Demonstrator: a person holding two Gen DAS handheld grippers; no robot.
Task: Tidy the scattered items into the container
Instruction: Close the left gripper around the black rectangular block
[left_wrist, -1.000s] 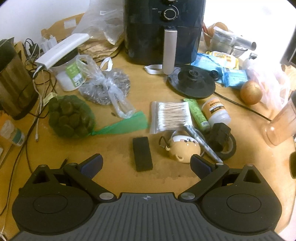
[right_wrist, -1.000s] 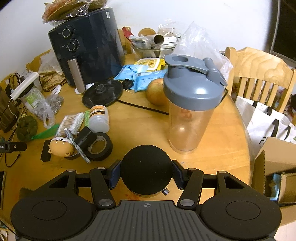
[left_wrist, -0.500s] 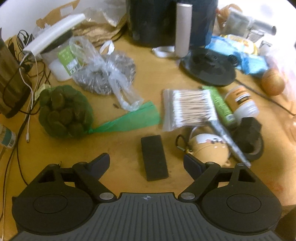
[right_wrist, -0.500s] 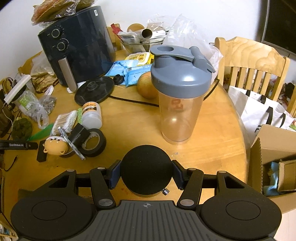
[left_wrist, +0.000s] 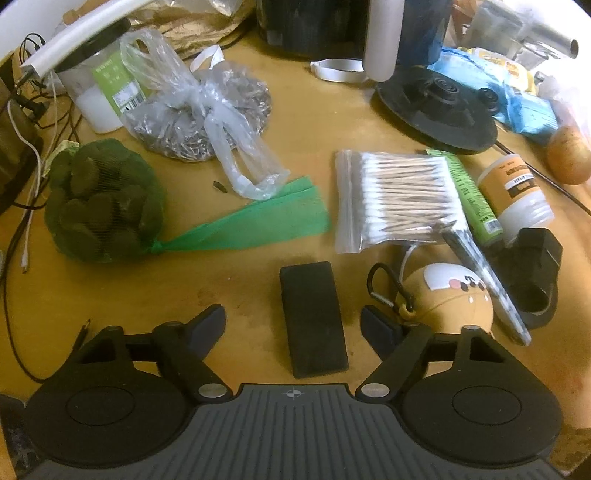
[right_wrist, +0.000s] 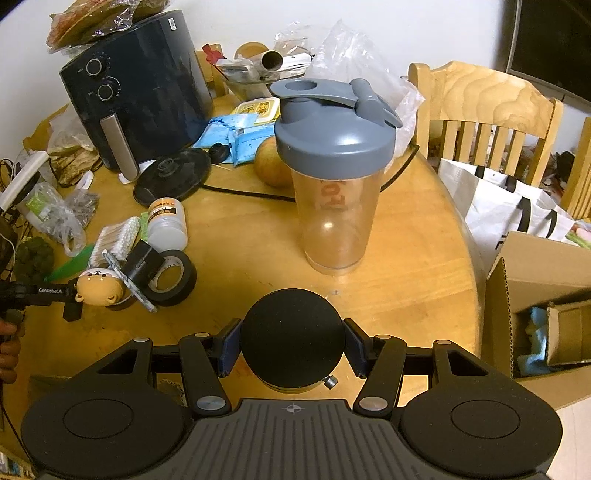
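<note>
1. Right, nearest to me: my left gripper is spread over a flat black rectangular block lying on the wooden table. The jaws are closing, the block sits between them, and neither pad touches it yet.
2. My right gripper is clamped on a round black disc-shaped object, both blue pads pressed against its sides.
3. Just beside my left gripper's right finger lies a tan bear-face keychain toy with a black carabiner.
4. Past the toy, a roll of black tape carries a black adapter block, and a thin speckled stick lies across them.
5. Further out sit a bag of cotton swabs, a green tube and a white bottle with an orange label, side by side.
6. Off to the left, a green net bag of dark round pieces, with a knotted clear plastic bag behind it.
7. From my right gripper's view, a clear shaker bottle with a grey lid stands upright mid-table.
8. At the far edge stands a dark air fryer, with a black kettle base in front of it.
9. Off the table's right edge, an open cardboard box sits low.
</note>
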